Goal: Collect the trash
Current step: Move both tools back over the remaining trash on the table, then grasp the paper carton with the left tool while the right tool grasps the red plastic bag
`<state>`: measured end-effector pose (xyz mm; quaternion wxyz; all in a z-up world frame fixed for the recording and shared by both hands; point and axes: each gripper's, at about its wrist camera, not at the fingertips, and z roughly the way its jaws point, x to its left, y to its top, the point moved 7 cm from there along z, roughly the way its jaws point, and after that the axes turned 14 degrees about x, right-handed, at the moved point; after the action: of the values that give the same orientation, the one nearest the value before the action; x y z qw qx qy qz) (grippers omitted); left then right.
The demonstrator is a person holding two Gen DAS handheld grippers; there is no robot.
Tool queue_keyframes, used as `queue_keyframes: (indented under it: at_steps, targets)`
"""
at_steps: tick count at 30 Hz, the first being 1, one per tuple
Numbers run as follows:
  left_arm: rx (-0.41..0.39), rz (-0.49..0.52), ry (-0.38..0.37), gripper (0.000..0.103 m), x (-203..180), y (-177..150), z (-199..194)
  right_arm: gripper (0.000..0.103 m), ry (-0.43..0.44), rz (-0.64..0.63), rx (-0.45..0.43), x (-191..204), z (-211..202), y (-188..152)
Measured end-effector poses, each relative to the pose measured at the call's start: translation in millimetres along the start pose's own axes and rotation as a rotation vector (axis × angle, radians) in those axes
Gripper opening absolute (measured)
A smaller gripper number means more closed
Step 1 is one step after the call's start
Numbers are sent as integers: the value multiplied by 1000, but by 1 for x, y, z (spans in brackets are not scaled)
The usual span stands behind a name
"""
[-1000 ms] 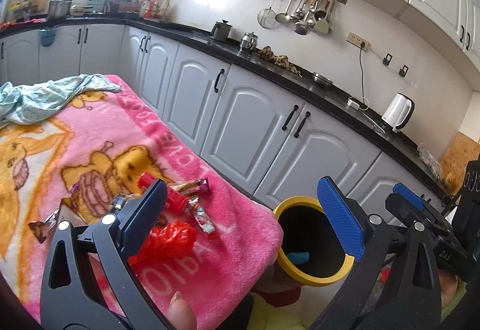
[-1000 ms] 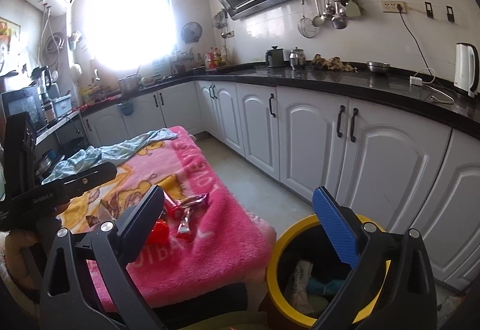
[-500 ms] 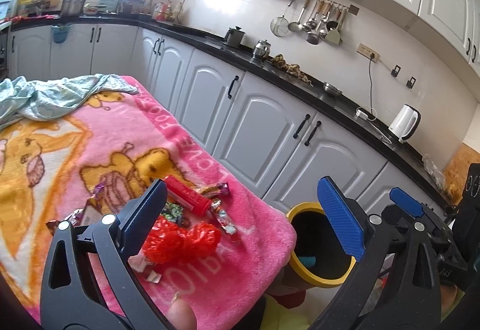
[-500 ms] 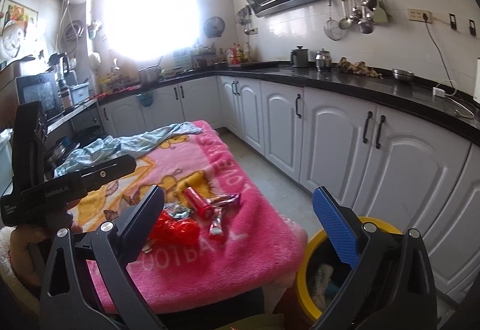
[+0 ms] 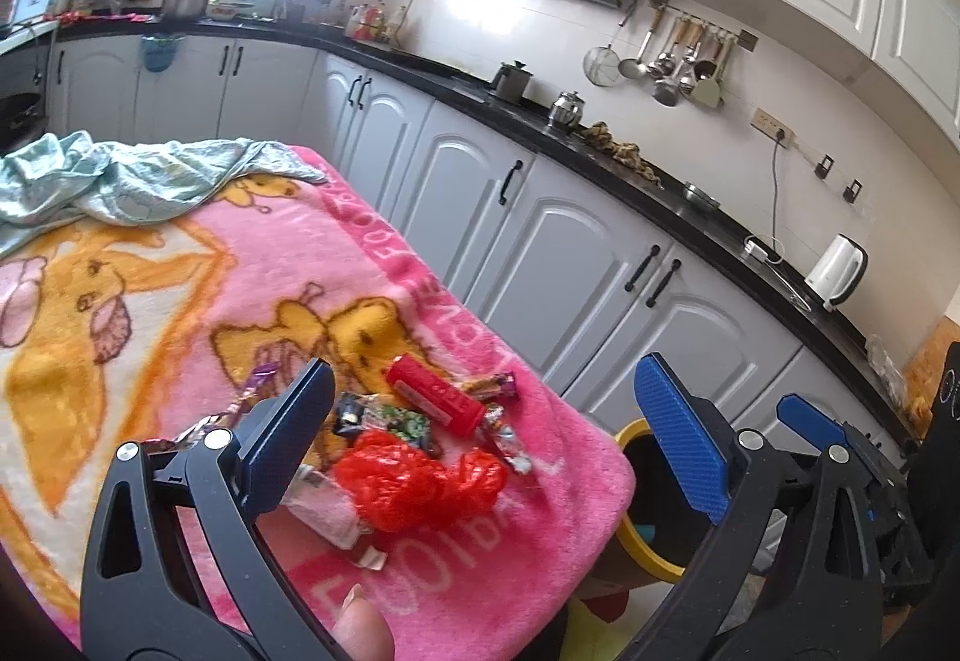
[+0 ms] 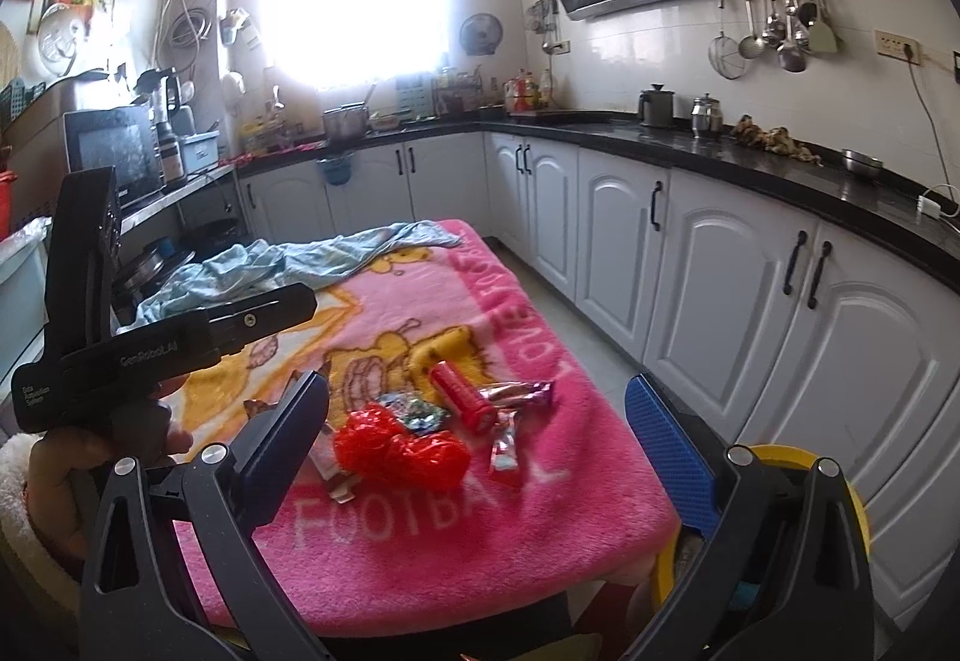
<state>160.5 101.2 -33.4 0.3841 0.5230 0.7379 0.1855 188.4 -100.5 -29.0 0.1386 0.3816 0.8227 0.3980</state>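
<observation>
At the far left of the right wrist view, a hand [image 6: 90, 457] grips the black handle of the left gripper [image 5: 480, 433], whose jaws stand wide apart with nothing between them, hovering over the near end of the tabletop. A pink cartoon blanket [image 6: 456, 517] covers that tabletop, with a pale blue cloth [image 6: 312, 265] crumpled at its far end. The trash lies clustered near the blanket's front right corner: a crumpled red plastic bag [image 6: 402, 448], just beyond it a small patterned wrapper [image 6: 417, 412], then a red tube [image 6: 462, 394] lying at an angle, and to its right several shiny candy wrappers [image 6: 516, 394]. The right gripper [image 6: 477, 424] is also released, jaws spread and holding nothing, above the same pile. Farther right, beside the table on the floor, stands a yellow-rimmed trash bin [image 6: 852, 493], partly hidden by the right jaw, in front of white cabinets [image 6: 750, 313].
</observation>
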Motion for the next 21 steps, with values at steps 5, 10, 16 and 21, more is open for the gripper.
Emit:
queue_keyframes:
  at_steps: [5, 10, 16, 21]
  targets:
    - [4, -36, 24, 92, 21, -1, 2, 97, 14, -13, 33, 13, 21, 0]
    - [10, -95, 48, 92, 51, 0, 7, 97, 23, -30, 73, 22, 43, -5]
    - [23, -184, 84, 92, 91, -1, 14, 97, 32, -44, 134, 30, 71, -15]
    - [50, -252, 115, 92, 125, -7, 23, 96, 41, -87, 204, 40, 103, -25]
